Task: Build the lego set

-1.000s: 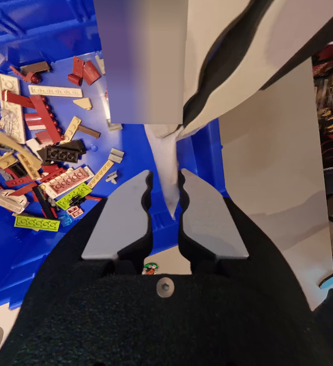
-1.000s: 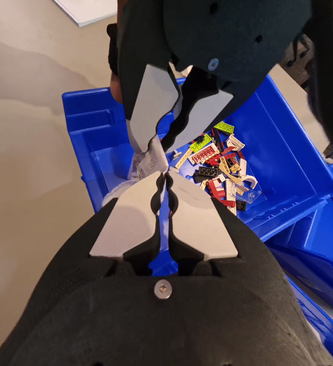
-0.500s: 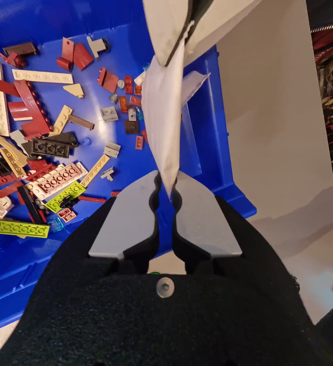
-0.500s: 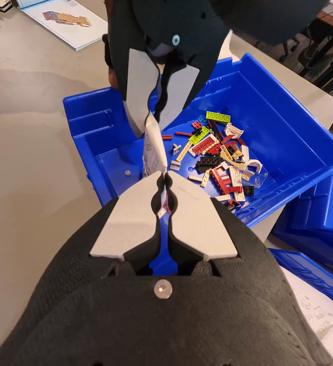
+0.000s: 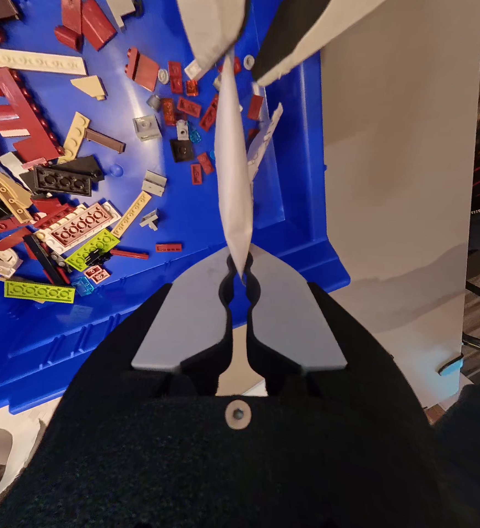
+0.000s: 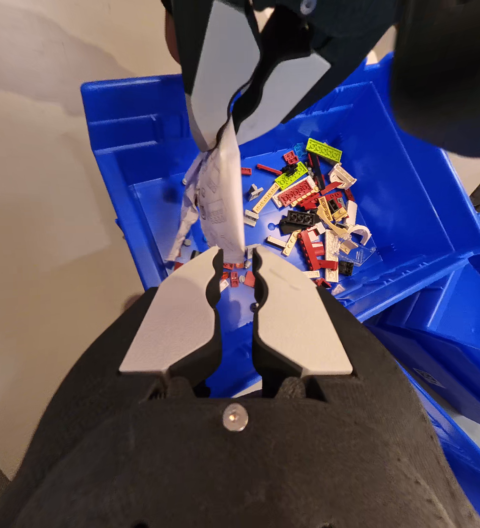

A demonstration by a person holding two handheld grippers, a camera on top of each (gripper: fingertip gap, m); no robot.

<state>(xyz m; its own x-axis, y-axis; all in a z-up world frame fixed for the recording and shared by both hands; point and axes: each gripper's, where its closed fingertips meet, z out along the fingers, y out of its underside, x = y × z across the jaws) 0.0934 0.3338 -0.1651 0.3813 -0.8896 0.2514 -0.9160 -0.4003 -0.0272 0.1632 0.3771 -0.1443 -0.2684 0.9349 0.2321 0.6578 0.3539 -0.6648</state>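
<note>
Hanging over the blue bin, your left gripper stays clenched on one corner of the white paper bag, pads pressed tight on the paper. Your right gripper, which pinched the bag's far end half a second ago, now stands released: a clear gap shows between its fingers, and the bag's torn lower edge dangles just ahead of them, touching neither that you can tell. So the bag now hangs from the left grip alone, mouth down above the bin floor. Small pieces lie under that mouth: dark red plates, tiny round grey studs, an orange bit. Farther along the floor sits the main heap of bricks, with lime plates, a black plate, tan strips and a clear piece. A torn flap of paper trails off the bag's side toward the bin wall. Beige table lies beyond; a second blue bin sits close by. Bag and left gripper hide part of the floor from you.
</note>
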